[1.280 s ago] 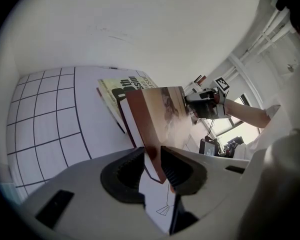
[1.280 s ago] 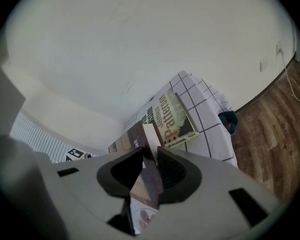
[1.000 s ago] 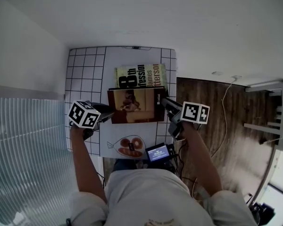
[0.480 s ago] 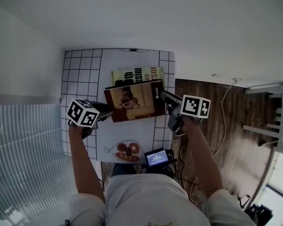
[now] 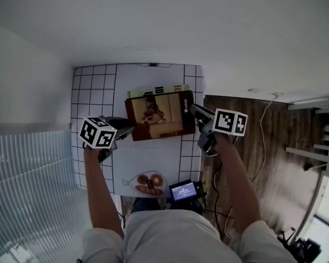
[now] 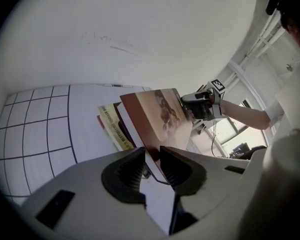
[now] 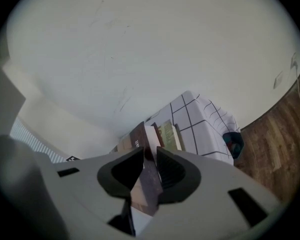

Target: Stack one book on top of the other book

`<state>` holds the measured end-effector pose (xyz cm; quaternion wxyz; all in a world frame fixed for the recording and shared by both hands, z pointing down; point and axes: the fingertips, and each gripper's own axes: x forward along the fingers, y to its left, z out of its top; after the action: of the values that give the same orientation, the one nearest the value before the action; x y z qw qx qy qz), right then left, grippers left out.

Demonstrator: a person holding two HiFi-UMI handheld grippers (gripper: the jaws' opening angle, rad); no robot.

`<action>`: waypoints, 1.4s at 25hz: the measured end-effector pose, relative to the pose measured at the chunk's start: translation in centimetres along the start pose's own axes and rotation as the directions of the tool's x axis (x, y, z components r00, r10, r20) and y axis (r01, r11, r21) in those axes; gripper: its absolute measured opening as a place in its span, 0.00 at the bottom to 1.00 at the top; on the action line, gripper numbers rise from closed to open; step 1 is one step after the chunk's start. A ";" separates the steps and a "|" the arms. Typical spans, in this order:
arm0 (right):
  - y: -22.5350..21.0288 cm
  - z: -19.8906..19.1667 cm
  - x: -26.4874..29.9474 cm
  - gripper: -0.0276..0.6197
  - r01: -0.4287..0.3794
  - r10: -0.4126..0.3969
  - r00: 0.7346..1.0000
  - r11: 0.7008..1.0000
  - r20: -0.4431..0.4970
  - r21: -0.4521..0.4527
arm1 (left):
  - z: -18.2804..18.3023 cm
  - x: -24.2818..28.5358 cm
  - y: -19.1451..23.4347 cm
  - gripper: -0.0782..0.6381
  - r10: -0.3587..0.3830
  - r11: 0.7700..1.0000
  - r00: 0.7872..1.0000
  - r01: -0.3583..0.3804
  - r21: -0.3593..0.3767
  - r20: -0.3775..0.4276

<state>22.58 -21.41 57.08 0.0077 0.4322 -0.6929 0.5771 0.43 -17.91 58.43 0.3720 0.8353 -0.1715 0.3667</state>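
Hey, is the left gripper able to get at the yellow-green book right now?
Probably not. The left gripper is shut on the brown book, and that book covers most of the yellow-green book, leaving only an edge showing.

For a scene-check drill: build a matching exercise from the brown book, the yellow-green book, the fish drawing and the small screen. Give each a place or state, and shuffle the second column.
Things:
1. brown book
2. yellow-green book
3. fish drawing
4. small screen

Places or states:
A. glows blue, just off the near edge of the table
B. gripped at its edge between the fingers of the left gripper
C. lies under another book, only a strip showing in the head view
D. flat on the table, orange rounds inside its outline

Pairs: 1-B, 2-C, 3-D, 4-A
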 end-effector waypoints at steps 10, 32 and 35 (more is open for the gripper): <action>-0.7 1.3 1.6 0.17 0.006 -0.006 1.000 1.000 0.007 -0.016 | 1.8 0.0 1.7 0.25 0.059 0.998 0.994 -0.058 -0.015 0.094; -1.4 1.2 3.7 0.15 0.145 -0.150 0.989 0.949 0.006 -0.281 | 2.2 -0.1 3.1 0.25 0.268 0.962 0.950 -0.272 0.004 0.163; -1.5 1.2 3.7 0.16 0.187 -0.191 0.981 0.919 0.021 -0.348 | 2.1 -0.1 3.1 0.25 0.292 0.954 0.942 -0.299 0.013 0.166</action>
<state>21.75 -24.53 59.73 0.1444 0.4850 -0.7392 0.4445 -0.35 -21.57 58.92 0.2815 0.8342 -0.3175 0.3523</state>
